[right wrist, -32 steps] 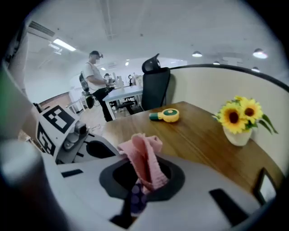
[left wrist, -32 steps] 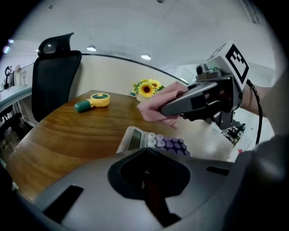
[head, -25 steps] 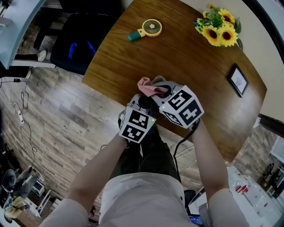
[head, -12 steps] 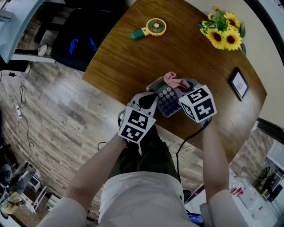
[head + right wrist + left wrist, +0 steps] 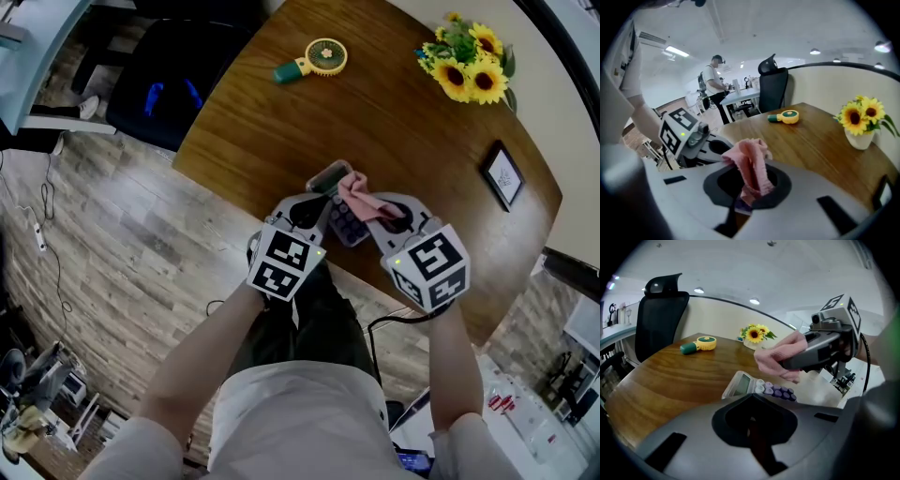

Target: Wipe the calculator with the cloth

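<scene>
Two grippers: both clenched.
Left gripper (image 5: 317, 212): on grey purple-keyed calculator (image 5: 759, 388).
Right gripper (image 5: 749, 191): on pink cloth (image 5: 751, 164).
Calculator display (image 5: 739, 384): clear in left gripper view.

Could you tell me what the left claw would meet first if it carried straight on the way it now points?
Most likely the calculator, which lies on the table directly ahead of the left claw; whether they already touch is unclear. The pink cloth hangs just beyond, over it.
</scene>
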